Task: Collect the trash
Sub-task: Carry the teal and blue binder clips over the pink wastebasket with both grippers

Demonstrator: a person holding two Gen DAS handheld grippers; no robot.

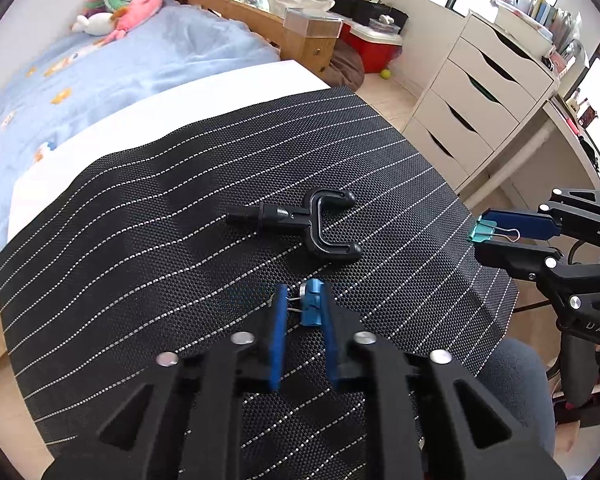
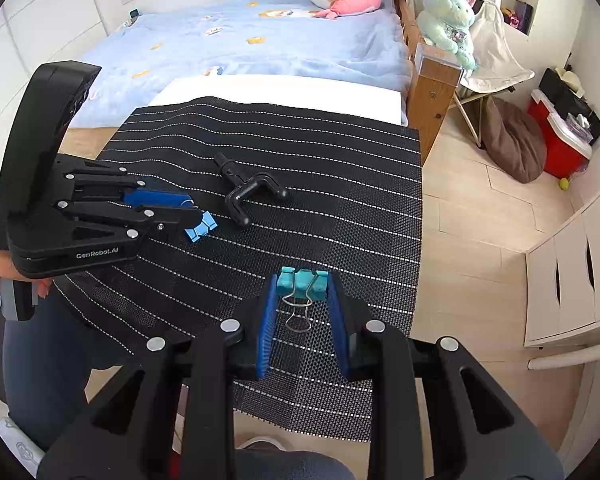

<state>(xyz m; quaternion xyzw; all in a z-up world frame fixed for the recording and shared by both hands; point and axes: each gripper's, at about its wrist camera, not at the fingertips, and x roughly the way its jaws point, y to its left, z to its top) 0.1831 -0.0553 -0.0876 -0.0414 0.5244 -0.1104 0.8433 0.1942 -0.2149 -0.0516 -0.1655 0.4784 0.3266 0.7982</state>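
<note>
While clamped, blue clip (image 1: 311,303) between gripper (image 1: 305,312) pads.

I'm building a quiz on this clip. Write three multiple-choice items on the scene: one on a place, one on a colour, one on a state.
1. Where does the black fork-shaped attachment lie?
A. on the striped black mat
B. on the bed
C. on the floor

2. What colour is the binder clip in the right tool?
A. red
B. teal
C. yellow

3. What is the state of the left tool?
A. wide open and clear
B. out of view
C. shut on the blue binder clip

Key: 1 A, it rests on the mat, apart from both tools. 2 B, its body between the pads is teal. 3 C, the pads press the blue clip's sides.
</note>
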